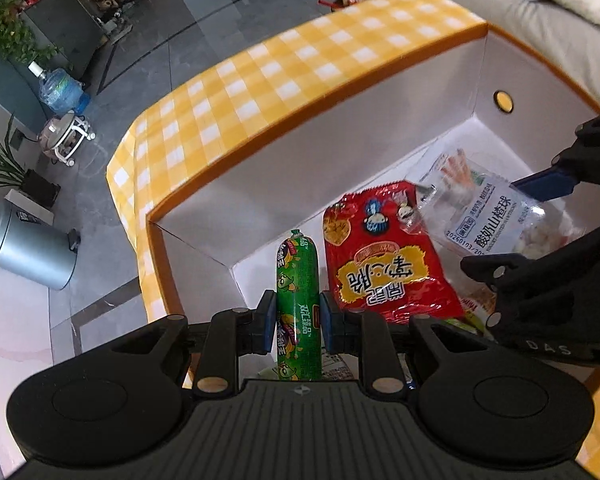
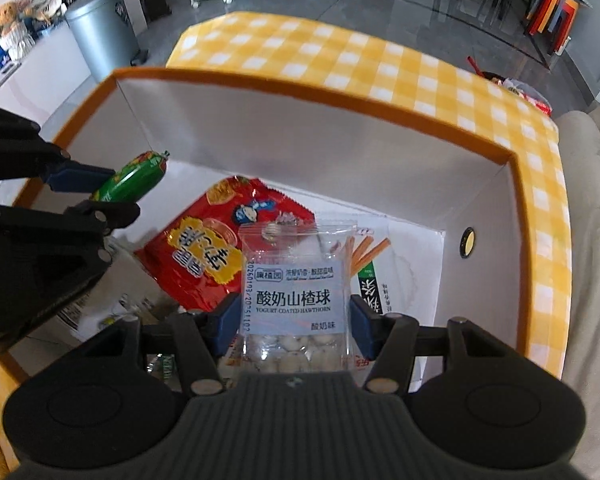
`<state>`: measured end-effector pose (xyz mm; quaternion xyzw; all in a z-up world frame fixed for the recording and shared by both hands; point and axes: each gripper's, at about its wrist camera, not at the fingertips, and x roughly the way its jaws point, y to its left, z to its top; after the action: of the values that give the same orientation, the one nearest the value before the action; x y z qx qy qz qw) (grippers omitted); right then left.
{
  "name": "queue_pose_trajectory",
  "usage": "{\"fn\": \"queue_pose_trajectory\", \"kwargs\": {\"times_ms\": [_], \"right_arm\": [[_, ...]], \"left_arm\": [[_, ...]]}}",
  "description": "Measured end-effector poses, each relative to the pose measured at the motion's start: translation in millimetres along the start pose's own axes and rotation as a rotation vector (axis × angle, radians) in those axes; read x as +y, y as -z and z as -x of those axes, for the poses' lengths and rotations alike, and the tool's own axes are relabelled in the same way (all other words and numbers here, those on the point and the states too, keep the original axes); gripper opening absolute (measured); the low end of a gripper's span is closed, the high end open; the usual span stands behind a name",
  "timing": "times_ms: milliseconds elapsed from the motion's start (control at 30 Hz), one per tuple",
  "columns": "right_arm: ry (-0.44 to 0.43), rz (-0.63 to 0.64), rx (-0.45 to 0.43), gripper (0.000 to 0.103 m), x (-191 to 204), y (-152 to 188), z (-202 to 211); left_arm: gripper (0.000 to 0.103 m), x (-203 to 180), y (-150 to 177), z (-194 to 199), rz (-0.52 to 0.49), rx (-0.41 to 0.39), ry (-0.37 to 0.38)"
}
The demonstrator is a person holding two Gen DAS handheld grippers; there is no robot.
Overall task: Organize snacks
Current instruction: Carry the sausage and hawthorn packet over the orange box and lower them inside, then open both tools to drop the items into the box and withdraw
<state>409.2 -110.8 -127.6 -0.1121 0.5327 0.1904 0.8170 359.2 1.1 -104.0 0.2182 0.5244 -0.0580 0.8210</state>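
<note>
My left gripper had its jaws clamped on the green sausage, my right gripper on the yogurt hawthorn bag, above the orange-rimmed box, red snack bag at 11 o'clock.

Box sitting on checked cloth; chip bag lying on box floor, frame centre-left; stick-snack pack lying right of it; bin standing upper left
</note>
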Motion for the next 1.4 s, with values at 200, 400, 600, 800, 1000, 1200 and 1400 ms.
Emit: {"fn": "queue_pose_trajectory", "kwargs": {"times_ms": [200,400,600,800,1000,1200,1400], "right_arm": [[-0.002,-0.003,0.021,0.057,-1.0,-0.4,-6.8],[0.002,-0.006,0.018,0.059,-1.0,0.1,-5.4],[0.0,0.006,0.019,0.061,-1.1,-1.7,-1.9],[-0.007,0.003,0.01,0.087,-1.4,-2.8,7.6],[0.005,-0.008,0.0,0.091,-2.0,-0.9,23.3],[-0.002,-0.034,-0.035,0.093,-3.3,4.9,47.8],[0.017,-0.037,-0.062,0.094,-0.4,12.6,73.0]], "left_arm": [[0.025,0.1,-0.2,-8.3,-0.002,0.025,0.005],[0.025,2.1,1.0,-10.1,0.001,0.036,0.0],[0.033,2.5,-1.6,-4.6,0.003,0.018,-0.018],[0.058,-0.4,-3.8,12.0,0.006,-0.023,-0.025],[0.062,0.3,-1.9,33.0,0.029,-0.059,-0.027],[0.063,4.6,3.3,56.9,0.08,-0.103,-0.03],[0.062,8.1,15.7,84.7,0.157,-0.145,-0.045]]}}
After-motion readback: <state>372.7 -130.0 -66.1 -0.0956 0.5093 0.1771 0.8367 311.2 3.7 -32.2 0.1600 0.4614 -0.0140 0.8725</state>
